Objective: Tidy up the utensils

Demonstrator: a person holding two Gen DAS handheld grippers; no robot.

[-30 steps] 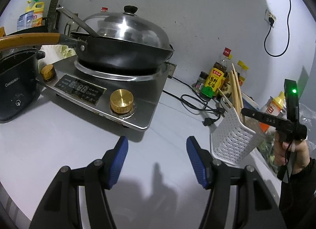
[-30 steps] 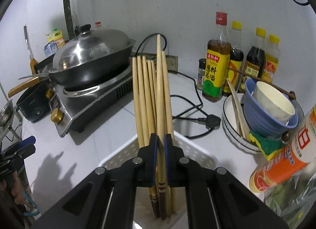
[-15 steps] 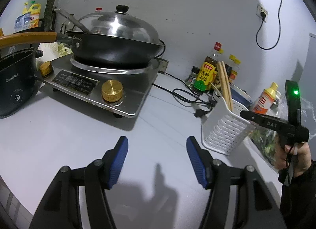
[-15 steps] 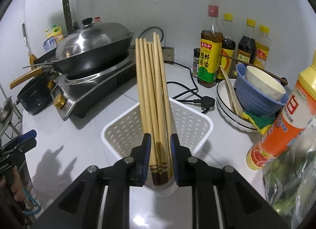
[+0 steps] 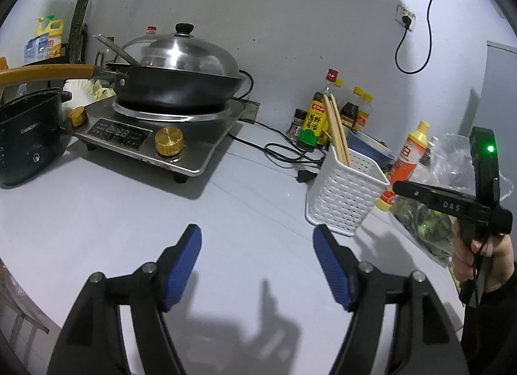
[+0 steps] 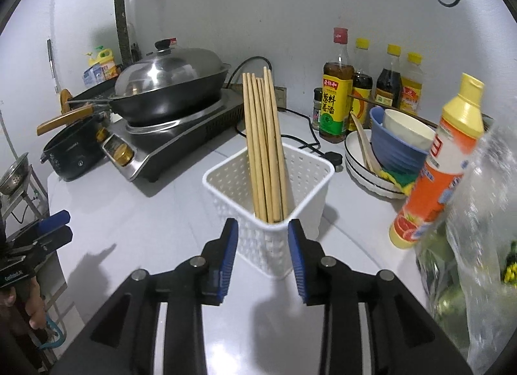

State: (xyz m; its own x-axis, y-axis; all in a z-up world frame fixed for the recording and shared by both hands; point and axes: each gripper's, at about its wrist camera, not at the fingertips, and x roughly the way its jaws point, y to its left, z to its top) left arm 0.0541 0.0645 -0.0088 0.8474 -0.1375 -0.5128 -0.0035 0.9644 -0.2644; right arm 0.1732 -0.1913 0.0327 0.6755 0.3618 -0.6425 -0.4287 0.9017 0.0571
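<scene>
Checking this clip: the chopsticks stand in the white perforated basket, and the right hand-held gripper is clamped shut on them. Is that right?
Not quite. The chopsticks do stand in the white perforated basket, but the right hand-held gripper is not clamped on them: its jaws have just been opening and now stand apart, short of the basket, with no chopstick between the pads. The right wrist view shows it.

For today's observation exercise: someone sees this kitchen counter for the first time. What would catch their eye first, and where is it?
First, the bundle of long wooden chopsticks standing in the white perforated plastic basket at mid-counter, just beyond the open right gripper, whose jaws have just been opening with nothing between them. Next, the black wok with a shiny steel lid on the silver induction cooker at back left. At right, the orange squeeze bottle with a yellow cap.
</scene>
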